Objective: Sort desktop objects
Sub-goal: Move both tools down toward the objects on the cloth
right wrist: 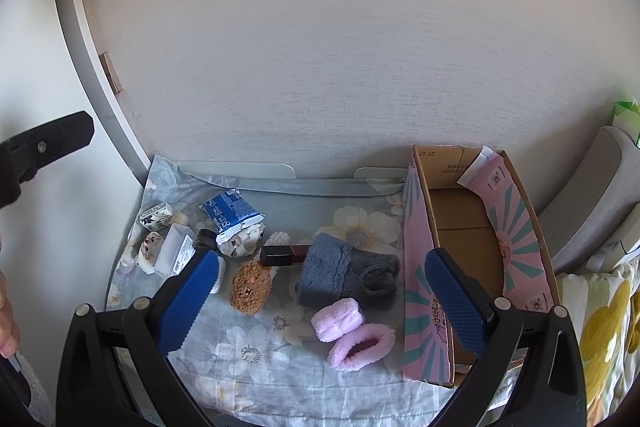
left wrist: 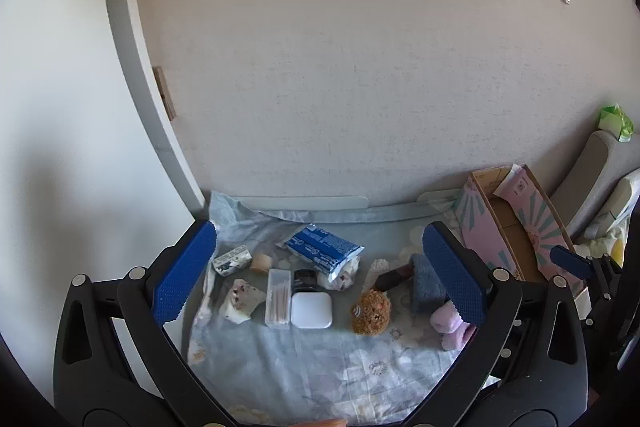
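Observation:
Small objects lie on a floral cloth (left wrist: 304,367) (right wrist: 256,367): a blue packet (left wrist: 322,247) (right wrist: 230,213), a clear cotton-swab box (left wrist: 279,298), a white square case (left wrist: 311,310), a brown fuzzy toy (left wrist: 372,313) (right wrist: 250,287), a grey-blue fleece piece (right wrist: 340,277), pink fluffy pieces (right wrist: 352,335) and a dark lipstick (right wrist: 284,255). An empty pink cardboard box (left wrist: 516,239) (right wrist: 472,239) stands at the right. My left gripper (left wrist: 320,279) hovers open above the small items. My right gripper (right wrist: 320,299) hovers open above the fleece and pink pieces. Neither holds anything.
A white wall rises right behind the desk, with a curved grey frame (left wrist: 132,67) at the left. Grey cushions (right wrist: 592,195) and a yellow-flowered cloth (right wrist: 600,327) lie right of the box. A hand (right wrist: 6,323) shows at the left edge.

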`<state>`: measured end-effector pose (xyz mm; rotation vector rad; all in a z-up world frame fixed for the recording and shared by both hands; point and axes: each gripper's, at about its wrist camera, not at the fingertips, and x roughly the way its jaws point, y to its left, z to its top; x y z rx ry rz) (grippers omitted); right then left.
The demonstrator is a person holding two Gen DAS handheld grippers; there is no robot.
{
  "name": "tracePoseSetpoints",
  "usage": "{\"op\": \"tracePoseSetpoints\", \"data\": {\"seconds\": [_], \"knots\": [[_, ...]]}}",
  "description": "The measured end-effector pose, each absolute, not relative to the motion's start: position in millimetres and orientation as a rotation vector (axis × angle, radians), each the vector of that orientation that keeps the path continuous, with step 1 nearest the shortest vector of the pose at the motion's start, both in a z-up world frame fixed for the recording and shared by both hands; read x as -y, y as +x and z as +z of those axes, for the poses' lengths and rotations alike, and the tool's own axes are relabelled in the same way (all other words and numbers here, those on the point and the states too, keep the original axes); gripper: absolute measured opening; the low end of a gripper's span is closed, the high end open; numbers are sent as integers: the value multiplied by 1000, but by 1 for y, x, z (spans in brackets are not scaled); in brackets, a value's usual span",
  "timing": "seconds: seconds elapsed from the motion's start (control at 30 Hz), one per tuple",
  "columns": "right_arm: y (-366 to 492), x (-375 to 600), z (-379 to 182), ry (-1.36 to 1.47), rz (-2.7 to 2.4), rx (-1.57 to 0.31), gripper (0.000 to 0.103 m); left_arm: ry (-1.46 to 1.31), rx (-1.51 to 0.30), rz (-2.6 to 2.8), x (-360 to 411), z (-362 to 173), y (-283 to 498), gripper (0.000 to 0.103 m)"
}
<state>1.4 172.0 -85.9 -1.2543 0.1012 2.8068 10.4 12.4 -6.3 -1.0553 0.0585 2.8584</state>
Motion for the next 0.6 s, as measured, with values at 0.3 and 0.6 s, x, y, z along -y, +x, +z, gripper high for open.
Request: {"op": "tracePoseSetpoints", "data": {"seconds": [0.3, 0.6], "knots": [[2, -171, -87, -1262, 2804, -102, 103, -1142, 19, 2845, 2, -17, 7, 103], [2, -169, -88, -1276, 2802, -87, 103, -1149, 28, 2835, 3, -20, 7, 103]]}}
